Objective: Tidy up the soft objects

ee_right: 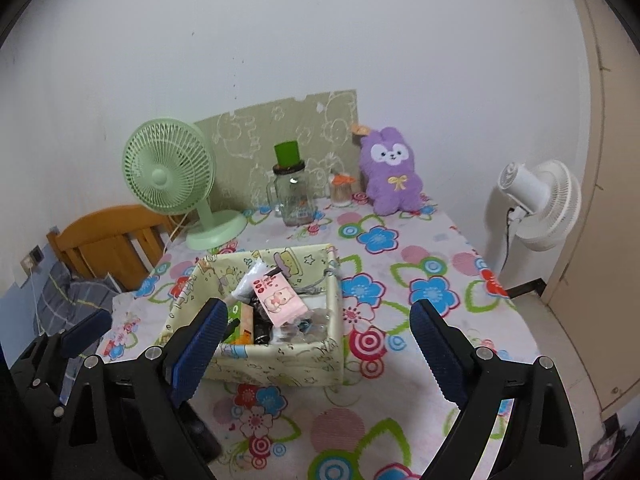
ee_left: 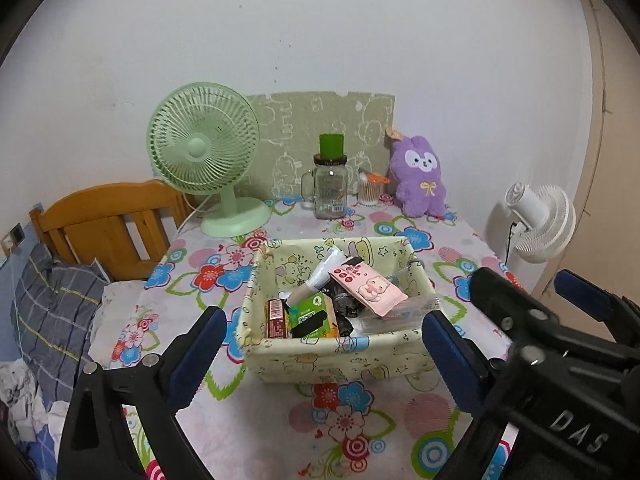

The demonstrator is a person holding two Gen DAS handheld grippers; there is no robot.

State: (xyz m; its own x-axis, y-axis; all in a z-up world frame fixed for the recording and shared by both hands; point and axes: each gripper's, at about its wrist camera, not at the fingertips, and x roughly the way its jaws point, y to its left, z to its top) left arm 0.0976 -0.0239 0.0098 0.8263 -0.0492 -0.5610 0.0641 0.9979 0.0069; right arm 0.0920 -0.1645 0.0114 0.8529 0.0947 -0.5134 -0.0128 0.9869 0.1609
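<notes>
left wrist view: the left gripper (ee_left: 322, 344) hangs above the near part of the flowered tablecloth (ee_left: 352, 412), its blue-padded fingers (ee_left: 198, 354) spread wide with nothing between them; through the gap shows the yellow fabric basket (ee_left: 320, 356), which sits in the middle of the table. the pads do not touch it. in the basket lie a pink cartoon pouch (ee_left: 370, 286) slanted on top, a green carton (ee_left: 312, 314), a dark red packet (ee_left: 276, 318) and a white tube (ee_left: 326, 266), packed together. the right gripper (ee_left: 516, 292) shows at the right edge of this view, just beside the basket's right side.

at the far edge of the table, against the wall, the purple plush rabbit (ee_left: 420, 176) sits upright, well apart from the basket. left of it stand a small cotton-swab jar (ee_left: 368, 190), a glass mug jar with a green cap (ee_left: 330, 184) and a green desk fan (ee_left: 206, 152). a white fan (ee_left: 536, 220) stands off the table on the right, and a wooden headboard (ee_left: 108, 228) on the left.

right wrist view: the right gripper (ee_right: 316, 354) is also spread wide and empty, with the basket (ee_right: 280, 364) showing behind its left finger (ee_right: 198, 352). the plush rabbit (ee_right: 390, 172) stays out by the wall.
</notes>
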